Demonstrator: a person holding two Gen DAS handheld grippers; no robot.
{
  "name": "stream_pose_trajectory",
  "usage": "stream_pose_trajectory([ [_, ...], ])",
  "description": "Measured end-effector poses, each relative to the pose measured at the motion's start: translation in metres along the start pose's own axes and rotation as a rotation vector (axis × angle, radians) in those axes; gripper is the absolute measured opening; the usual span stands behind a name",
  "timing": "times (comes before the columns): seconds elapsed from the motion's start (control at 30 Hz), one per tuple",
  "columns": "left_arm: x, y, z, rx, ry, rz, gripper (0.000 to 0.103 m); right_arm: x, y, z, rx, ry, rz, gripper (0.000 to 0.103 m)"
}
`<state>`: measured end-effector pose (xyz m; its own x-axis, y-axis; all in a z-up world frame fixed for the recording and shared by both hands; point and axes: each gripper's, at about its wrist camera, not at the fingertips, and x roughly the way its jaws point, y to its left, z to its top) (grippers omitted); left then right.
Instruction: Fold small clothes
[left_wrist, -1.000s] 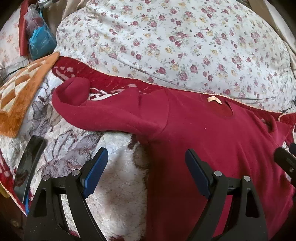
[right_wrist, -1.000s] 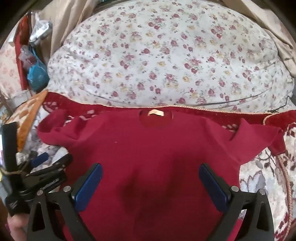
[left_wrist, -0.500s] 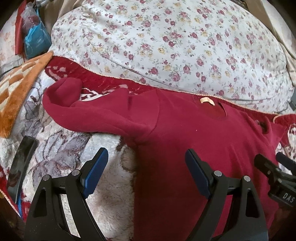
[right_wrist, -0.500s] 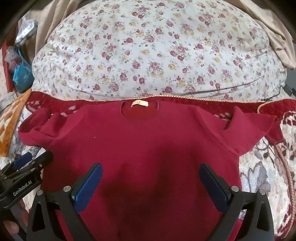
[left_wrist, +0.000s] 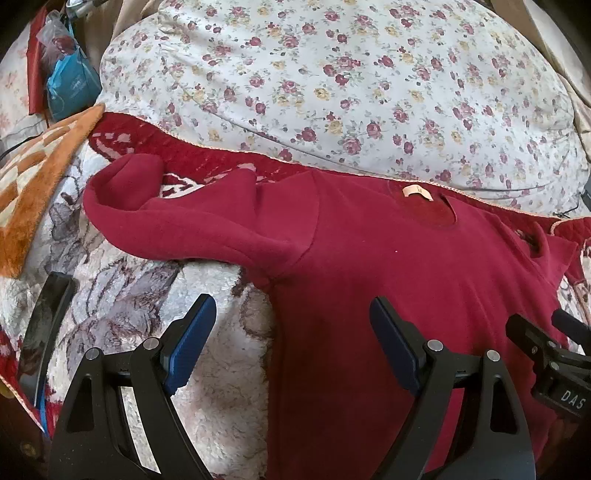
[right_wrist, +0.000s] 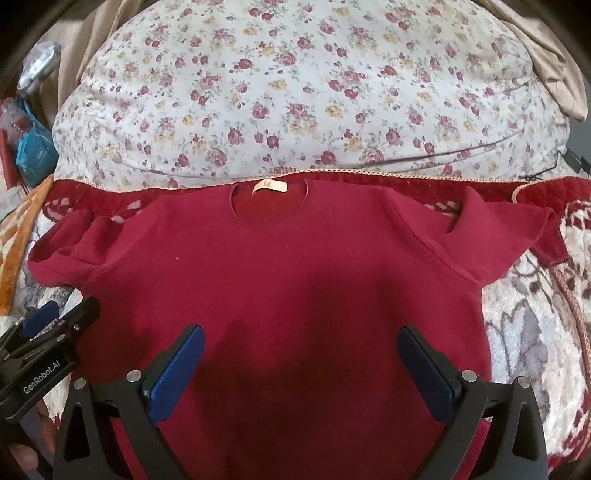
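Note:
A small dark red short-sleeved shirt (right_wrist: 295, 280) lies flat, front up, on a patterned fleece blanket, its collar with a pale label (right_wrist: 269, 185) at the far side. Its left sleeve (left_wrist: 184, 218) is bunched and curled; its right sleeve (right_wrist: 491, 240) is creased. My left gripper (left_wrist: 291, 339) is open and empty above the shirt's left side edge, below the armpit. My right gripper (right_wrist: 301, 358) is open and empty above the middle of the shirt's body. Each gripper shows at the edge of the other's view.
A big floral pillow (right_wrist: 295, 92) lies just beyond the collar. An orange checked mat (left_wrist: 33, 177) and a blue bag (left_wrist: 70, 88) sit at the far left. A dark phone (left_wrist: 44, 328) lies on the blanket (left_wrist: 122, 295) left of my left gripper.
Both grippers have drifted slightly over the shirt while staying open; the right gripper moved nearer and more centred on the shirt. The shirt has not moved.

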<state>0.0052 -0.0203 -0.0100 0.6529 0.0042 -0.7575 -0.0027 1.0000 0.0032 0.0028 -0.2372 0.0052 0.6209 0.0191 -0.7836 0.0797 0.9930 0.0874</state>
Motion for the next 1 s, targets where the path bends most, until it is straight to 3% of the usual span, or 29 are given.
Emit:
stream_pose_trajectory([
  [0.37, 0.0, 0.003, 0.001, -0.016, -0.006, -0.004, 0.085, 0.001, 0.004, -0.003, -0.021, 0.025, 0.019, 0.103],
  [0.8, -0.002, 0.007, 0.003, -0.035, -0.001, -0.003, 0.085, 0.004, 0.002, -0.002, 0.076, 0.066, 0.108, 0.103],
  [1.0, -0.002, 0.011, 0.005, -0.054, -0.002, -0.002, 0.085, -0.003, 0.021, 0.017, -0.032, 0.041, 0.08, 0.103],
])
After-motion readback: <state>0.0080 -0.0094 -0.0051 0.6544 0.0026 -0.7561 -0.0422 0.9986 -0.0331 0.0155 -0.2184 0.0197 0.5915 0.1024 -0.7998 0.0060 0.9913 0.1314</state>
